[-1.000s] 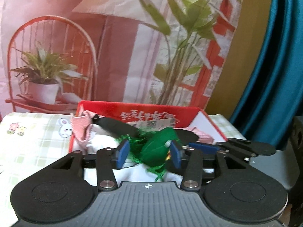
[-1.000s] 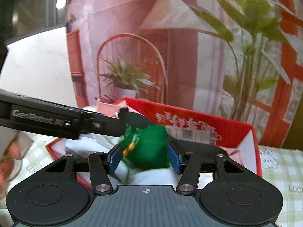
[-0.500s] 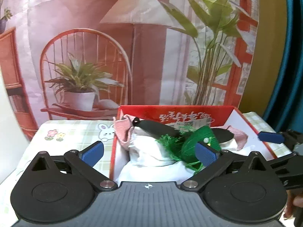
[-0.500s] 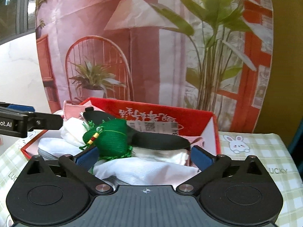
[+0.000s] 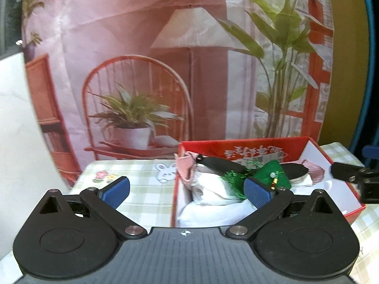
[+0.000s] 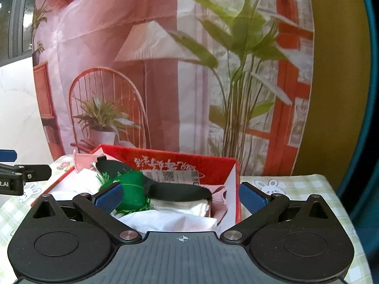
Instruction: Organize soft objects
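— Backdrop first: printed cloth [image 5: 146, 54] behind the table, showing a lamp, a red chair and a potted plant. Teal curtain [image 6: 369, 94] at the far right edge. Table itself wears a pale green checked cloth with rabbit prints [image 5: 142, 172].

— And the container?

— Red box [image 5: 246, 146], white inside, sitting on the checked cloth. White printing on the inner face of its far wall. Seen in both wrist views.

— Contents?

— White fabric [image 5: 213, 189] heaped in the bottom. Pink knit piece [image 5: 184, 168] draped at the left corner, another bit of pink at the right side. Black eye mask [image 6: 175, 190] lying across the top of the pile. Green tasselled pouch [image 5: 272, 177] resting on top, touching the mask, with a small bead string on its face.

— Left gripper?

— Left gripper [image 5: 187, 190] spread wide, nothing between the blue pads. It hangs in front of the box's near-left corner; its right pad overlaps the pouch in the view, but contact cannot be told.

— Right one?

— Right gripper [image 6: 181, 197] also spread wide, nothing gripped. Its left pad sits in front of the green pouch, its right pad just outside the box's right wall. Whether the left pad touches the pouch cannot be told.

— Do they see each other?

— Yes. Each shows as a black arm with a blue tip at the edge of the other's view.
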`<move>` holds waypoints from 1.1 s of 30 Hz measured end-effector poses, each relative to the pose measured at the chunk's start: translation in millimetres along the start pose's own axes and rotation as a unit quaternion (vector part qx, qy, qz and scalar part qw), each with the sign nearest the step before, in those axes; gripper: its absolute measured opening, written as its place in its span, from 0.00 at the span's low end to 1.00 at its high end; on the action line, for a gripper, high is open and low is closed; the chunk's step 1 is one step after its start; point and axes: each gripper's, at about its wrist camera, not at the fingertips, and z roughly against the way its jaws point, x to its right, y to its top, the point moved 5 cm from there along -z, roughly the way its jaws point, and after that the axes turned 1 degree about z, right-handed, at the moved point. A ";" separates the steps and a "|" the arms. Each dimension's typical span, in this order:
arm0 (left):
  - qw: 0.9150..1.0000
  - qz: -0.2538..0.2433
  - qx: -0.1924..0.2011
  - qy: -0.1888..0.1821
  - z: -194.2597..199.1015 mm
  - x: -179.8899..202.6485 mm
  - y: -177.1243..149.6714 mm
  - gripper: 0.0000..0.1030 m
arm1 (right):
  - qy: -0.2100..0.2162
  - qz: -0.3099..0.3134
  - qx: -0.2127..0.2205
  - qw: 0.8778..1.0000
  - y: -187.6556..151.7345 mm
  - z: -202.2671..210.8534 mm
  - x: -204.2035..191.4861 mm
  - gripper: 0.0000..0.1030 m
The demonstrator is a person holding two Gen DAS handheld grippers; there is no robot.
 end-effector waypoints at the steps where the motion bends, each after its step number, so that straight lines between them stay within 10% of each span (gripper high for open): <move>1: 1.000 -0.002 -0.001 0.007 2.7 -0.8 1.2 1.00 | 0.002 -0.001 0.003 1.000 2.2 5.0 -0.4 1.00; 33: 0.991 0.053 0.108 0.052 249.1 -23.3 41.7 1.00 | -0.028 0.002 0.101 0.994 59.1 233.4 -25.8 1.00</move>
